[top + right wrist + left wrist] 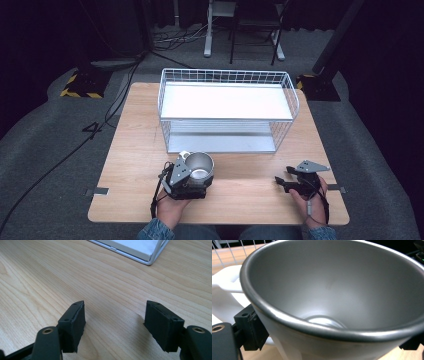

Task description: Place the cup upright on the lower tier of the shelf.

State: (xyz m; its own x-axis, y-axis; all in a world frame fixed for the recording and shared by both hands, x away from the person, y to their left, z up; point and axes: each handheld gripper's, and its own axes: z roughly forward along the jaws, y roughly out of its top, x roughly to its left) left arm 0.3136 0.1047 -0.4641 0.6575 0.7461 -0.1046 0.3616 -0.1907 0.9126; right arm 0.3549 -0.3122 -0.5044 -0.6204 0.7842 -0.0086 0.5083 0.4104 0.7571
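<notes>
A mug (200,165) with a grey metal inside, a white outer wall and a white handle (225,282) stands near the table's front, left of centre. My left gripper (192,179) is shut on it, one black jaw at each side of the mug (332,287) just below the rim. My right gripper (281,181) rests low over the bare wood at the front right. In the right gripper view that gripper (115,323) stands open with nothing between its jaws.
A white wire basket (227,75) with a white shelf inside stands across the back half of the wooden table (135,145); its near corner (150,260) lies ahead of my right gripper. Cables, a chair and stand legs lie on the floor beyond.
</notes>
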